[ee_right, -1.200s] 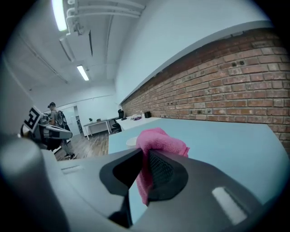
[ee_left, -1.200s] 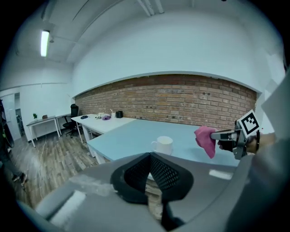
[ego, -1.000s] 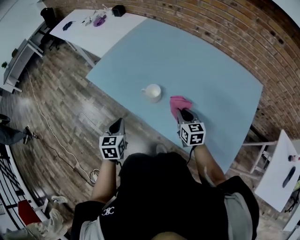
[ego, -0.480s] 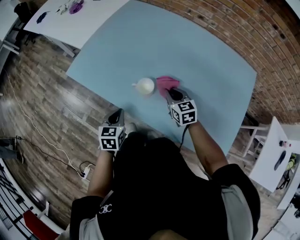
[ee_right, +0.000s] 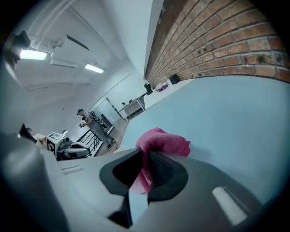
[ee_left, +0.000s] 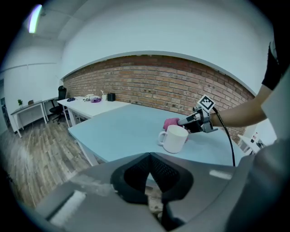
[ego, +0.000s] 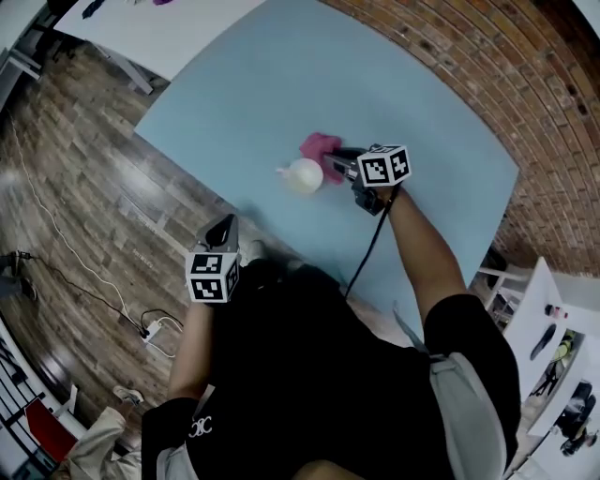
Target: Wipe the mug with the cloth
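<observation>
A white mug [ego: 305,175] stands near the front edge of the light blue table [ego: 422,112], its handle toward the left in the head view. My right gripper [ego: 339,161] lies just right of the mug, pointing at it, shut on a pink cloth [ego: 319,145] that bunches behind the mug's rim. In the right gripper view the cloth [ee_right: 164,141] fills the shut jaws of the right gripper [ee_right: 147,158]. The left gripper [ego: 225,225] hangs off the table's front edge, shut and empty; its own view shows the mug [ee_left: 174,138], the cloth [ee_left: 171,122] and the left gripper [ee_left: 152,158].
A brick wall [ego: 525,75] runs along the table's far side. A white table [ego: 187,28] with small items stands at the upper left. Wood floor with a cable [ego: 66,253] lies left of me. A person [ee_right: 86,118] stands far off.
My right gripper has swung the pink cloth from the mug's near right up to its right side and now points leftward at the mug. The left gripper sank slightly.
</observation>
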{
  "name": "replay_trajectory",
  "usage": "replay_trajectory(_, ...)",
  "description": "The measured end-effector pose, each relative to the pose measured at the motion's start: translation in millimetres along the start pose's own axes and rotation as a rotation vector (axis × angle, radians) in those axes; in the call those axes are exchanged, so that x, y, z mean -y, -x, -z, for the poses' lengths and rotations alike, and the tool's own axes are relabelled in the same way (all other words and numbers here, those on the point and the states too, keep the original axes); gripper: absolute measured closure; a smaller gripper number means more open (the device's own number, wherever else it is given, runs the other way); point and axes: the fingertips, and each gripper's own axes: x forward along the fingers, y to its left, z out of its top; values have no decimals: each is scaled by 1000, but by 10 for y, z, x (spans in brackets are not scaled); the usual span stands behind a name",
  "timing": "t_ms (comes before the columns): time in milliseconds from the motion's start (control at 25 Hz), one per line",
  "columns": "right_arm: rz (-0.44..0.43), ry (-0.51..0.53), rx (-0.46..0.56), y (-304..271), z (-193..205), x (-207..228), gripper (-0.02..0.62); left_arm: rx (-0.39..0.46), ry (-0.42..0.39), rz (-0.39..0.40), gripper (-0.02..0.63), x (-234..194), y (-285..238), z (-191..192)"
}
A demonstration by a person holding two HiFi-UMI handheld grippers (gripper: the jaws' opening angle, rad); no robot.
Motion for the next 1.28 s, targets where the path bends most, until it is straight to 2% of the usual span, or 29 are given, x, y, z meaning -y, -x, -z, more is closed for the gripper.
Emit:
replay_trajectory(200, -65, 55, -97, -262, -58, -15, 549, -25, 3, -41, 598, -77, -4, 35)
replay_trajectory(360, -95, 36, -216, -470, 155, 102, 549, -39, 17, -61, 598, -135, 23, 109)
replay_trajectory(440, -120, 17, -236, -501, 171, 114, 549, -44, 25, -71, 598, -164, 46, 129)
replay_trajectory(720, -325, -85, -235, -604, -59, -112, 549, -72, 24, -104, 598, -220, 136, 225)
replay_trajectory(920, -445, -56, -315, -745, -120, -351, 549, -90, 39, -146, 598, -386, 302, 292)
replay_trajectory(1080, -460, -35, -352, -869, -96, -338, 549, -93, 53, -164, 598, -469, 292, 378)
replay_trajectory(1280, -409, -47, -369, -818, -13, -193, 549, -93, 51, -149, 598, -485, 254, 393)
